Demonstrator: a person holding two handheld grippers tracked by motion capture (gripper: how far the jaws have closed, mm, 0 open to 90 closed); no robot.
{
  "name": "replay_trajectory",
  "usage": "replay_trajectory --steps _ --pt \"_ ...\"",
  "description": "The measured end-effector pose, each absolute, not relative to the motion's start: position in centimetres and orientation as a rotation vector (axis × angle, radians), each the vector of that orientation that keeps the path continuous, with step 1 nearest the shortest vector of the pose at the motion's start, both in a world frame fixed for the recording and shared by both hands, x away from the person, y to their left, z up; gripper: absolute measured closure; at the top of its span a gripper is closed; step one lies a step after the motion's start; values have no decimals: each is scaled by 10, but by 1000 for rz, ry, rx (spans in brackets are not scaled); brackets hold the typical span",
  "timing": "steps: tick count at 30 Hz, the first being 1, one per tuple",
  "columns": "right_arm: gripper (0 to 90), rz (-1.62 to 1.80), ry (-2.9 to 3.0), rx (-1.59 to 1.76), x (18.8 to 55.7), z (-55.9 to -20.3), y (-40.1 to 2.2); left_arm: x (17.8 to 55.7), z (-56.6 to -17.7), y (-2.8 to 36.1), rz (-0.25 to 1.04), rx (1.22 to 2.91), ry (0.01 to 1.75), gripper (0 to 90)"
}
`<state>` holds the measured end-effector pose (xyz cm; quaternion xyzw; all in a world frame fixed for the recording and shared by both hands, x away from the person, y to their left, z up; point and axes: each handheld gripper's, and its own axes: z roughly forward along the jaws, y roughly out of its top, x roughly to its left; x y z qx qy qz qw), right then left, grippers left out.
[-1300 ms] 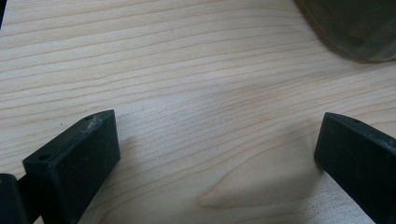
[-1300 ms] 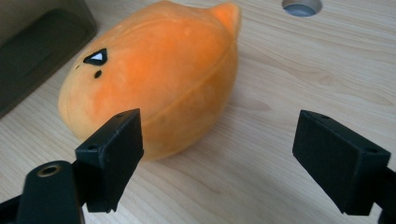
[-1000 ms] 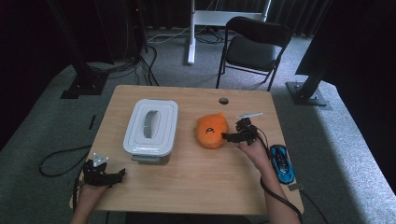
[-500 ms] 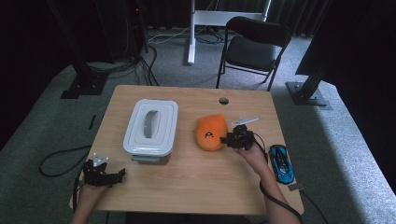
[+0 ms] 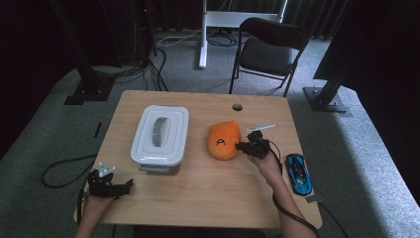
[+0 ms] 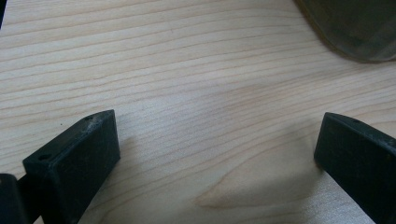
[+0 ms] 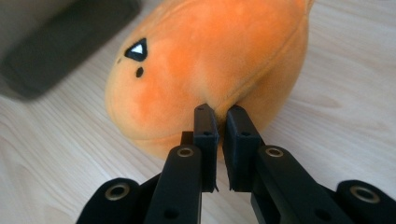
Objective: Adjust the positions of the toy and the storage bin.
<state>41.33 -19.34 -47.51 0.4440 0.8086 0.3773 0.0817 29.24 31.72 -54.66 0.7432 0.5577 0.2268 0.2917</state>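
An orange plush toy (image 5: 224,140) with a small black face lies near the middle of the wooden table (image 5: 208,198). My right gripper (image 5: 243,146) is at the toy's right side. Its jaws have just been closing, and in the right gripper view they (image 7: 219,112) stand almost together, pinching a fold of the orange plush (image 7: 210,60). My left gripper (image 5: 126,186) rests near the front left corner of the table. In the left gripper view it (image 6: 215,135) stands wide open over bare wood with nothing between its jaws.
A white lidded container (image 5: 160,133) stands left of the toy; its corner shows in the left gripper view (image 6: 355,28). A blue toy car (image 5: 299,172) lies at the table's right edge. A black chair (image 5: 270,49) stands beyond the table.
My right gripper has moved slightly left against the plush toy and its jaws have closed on the plush. The left gripper has stayed where it was.
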Motion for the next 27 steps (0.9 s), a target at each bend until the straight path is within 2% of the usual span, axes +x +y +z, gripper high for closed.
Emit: replay_trajectory --steps 2,3,5,7,11,16,27 --pt "749 1172 2434 1344 414 -474 -192 292 -547 317 604 1981 1487 5" --pt "734 1214 2439 1348 413 -473 -193 292 -547 317 604 1981 1486 5" --pt "632 1256 2450 1359 412 -470 -193 292 -547 317 604 1981 1487 5" --pt "624 1268 2461 1344 411 -468 -192 292 -547 317 604 1981 1487 5" --pt "538 1207 2502 1245 405 -466 -187 292 -547 317 604 1981 1487 5" --pt "498 1096 2459 1172 399 -461 -187 292 -547 317 604 1981 1487 5" --pt "524 1058 2420 1208 420 -466 -211 292 -547 317 604 1981 1487 5"
